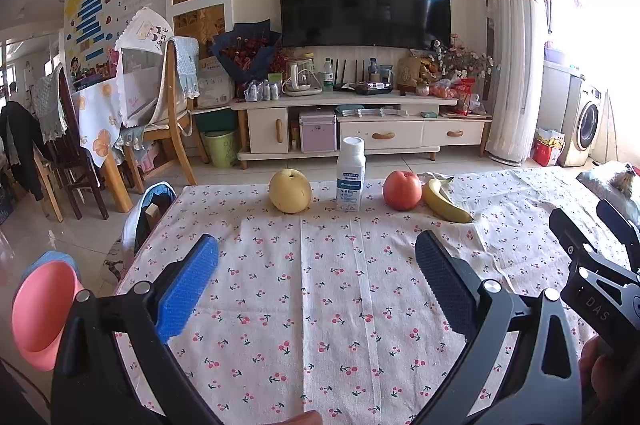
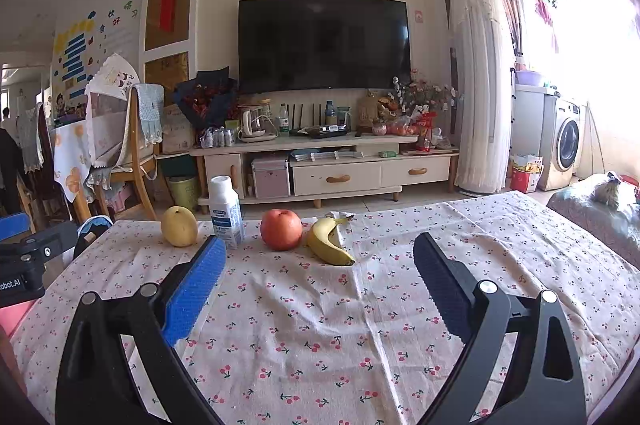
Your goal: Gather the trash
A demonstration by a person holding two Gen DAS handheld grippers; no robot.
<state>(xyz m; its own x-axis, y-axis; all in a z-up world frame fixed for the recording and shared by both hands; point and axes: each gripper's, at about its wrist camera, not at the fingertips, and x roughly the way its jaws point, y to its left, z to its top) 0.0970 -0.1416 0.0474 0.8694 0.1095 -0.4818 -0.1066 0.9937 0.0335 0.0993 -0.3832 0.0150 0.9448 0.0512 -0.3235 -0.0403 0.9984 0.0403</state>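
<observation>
Both grippers, left gripper (image 1: pixel 316 281) and right gripper (image 2: pixel 320 285), hovering wide open, empty, facing bottle (image 1: pixel 350 175) — likely the trash among fruit.

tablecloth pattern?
White tablecloth with small red cherries; clearest in the right wrist view.

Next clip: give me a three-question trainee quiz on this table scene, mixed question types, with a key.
1. True or false: the left gripper holds the bottle.
2. Which item lies furthest right in the row: A) pear B) apple C) banana?
3. Fill in: the tablecloth is printed with small ____.

Key
1. False; both its jaws and the right gripper's stand open and empty.
2. C.
3. Cherries.
</observation>
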